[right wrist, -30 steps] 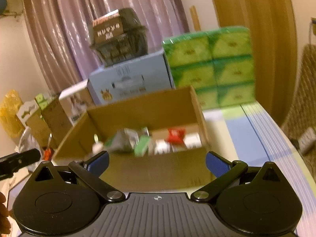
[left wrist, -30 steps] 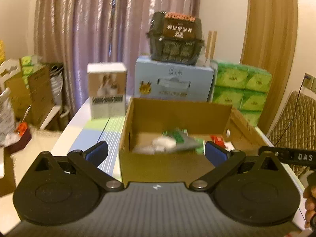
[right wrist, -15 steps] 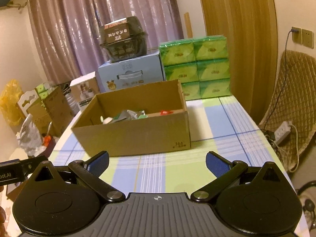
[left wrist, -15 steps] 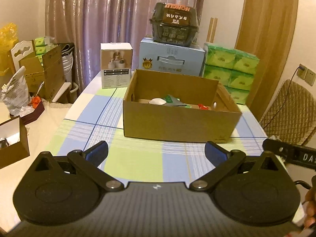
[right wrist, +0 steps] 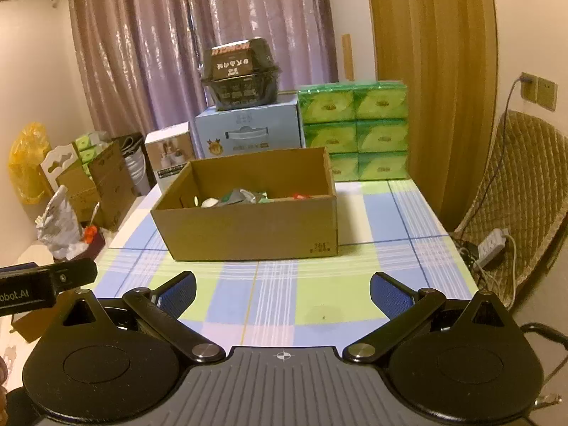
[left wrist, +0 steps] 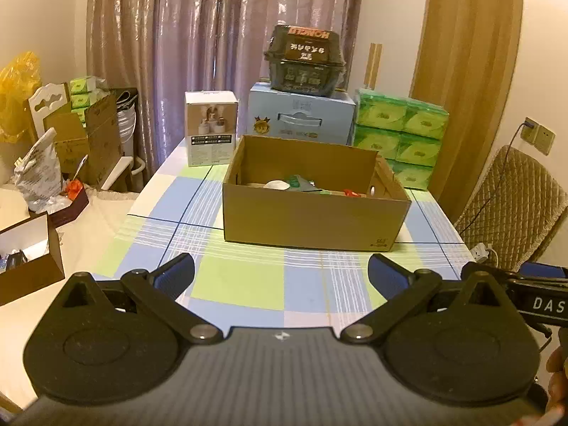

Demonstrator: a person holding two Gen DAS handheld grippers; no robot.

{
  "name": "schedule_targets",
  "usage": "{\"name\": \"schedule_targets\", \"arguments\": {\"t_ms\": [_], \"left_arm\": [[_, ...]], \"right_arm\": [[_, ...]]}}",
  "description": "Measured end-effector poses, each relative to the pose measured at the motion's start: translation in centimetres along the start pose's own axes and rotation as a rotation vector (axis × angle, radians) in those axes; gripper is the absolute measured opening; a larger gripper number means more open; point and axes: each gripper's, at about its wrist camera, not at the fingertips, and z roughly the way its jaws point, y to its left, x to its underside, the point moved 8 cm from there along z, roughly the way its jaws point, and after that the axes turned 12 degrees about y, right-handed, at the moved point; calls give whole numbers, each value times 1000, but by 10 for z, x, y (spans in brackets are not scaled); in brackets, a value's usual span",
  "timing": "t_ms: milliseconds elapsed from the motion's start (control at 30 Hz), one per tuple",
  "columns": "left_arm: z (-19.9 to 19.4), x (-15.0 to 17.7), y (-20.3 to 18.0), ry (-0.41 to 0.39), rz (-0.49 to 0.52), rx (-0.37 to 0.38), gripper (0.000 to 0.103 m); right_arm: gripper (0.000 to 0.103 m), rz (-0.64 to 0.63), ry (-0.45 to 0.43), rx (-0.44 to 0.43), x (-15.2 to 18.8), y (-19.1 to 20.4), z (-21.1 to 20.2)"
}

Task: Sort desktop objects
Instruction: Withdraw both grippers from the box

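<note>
An open cardboard box [left wrist: 312, 222] [right wrist: 248, 229] stands in the middle of the checked tablecloth [left wrist: 255, 284] [right wrist: 284, 294]. Inside it lie small items: a white piece [left wrist: 277, 185], a green-grey packet [right wrist: 238, 196] and something red [left wrist: 351, 193]. My left gripper [left wrist: 280, 278] hangs open over the near part of the table, well short of the box, with nothing between its blue pads. My right gripper [right wrist: 282, 289] is likewise open and empty, also short of the box. Each gripper's side shows at the edge of the other's view.
Behind the box stand a white carton [left wrist: 211, 133], a blue carton [left wrist: 301, 113] with a dark package [left wrist: 305, 60] on top, and green tissue packs [right wrist: 355, 131]. A quilted chair [right wrist: 514, 206] is right; cardboard boxes and bags [left wrist: 53, 163] are left.
Both grippers have pulled back from right at the box to the table's near side; the box now looks smaller and farther. Both stayed open and empty.
</note>
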Motion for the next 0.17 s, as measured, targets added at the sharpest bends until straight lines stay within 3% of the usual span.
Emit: {"name": "schedule_targets", "arguments": {"t_ms": [167], "left_arm": [[-7,1,-1,-32,-15,14,102]], "right_arm": [[101,0,6,12,7,-2,-3]]}}
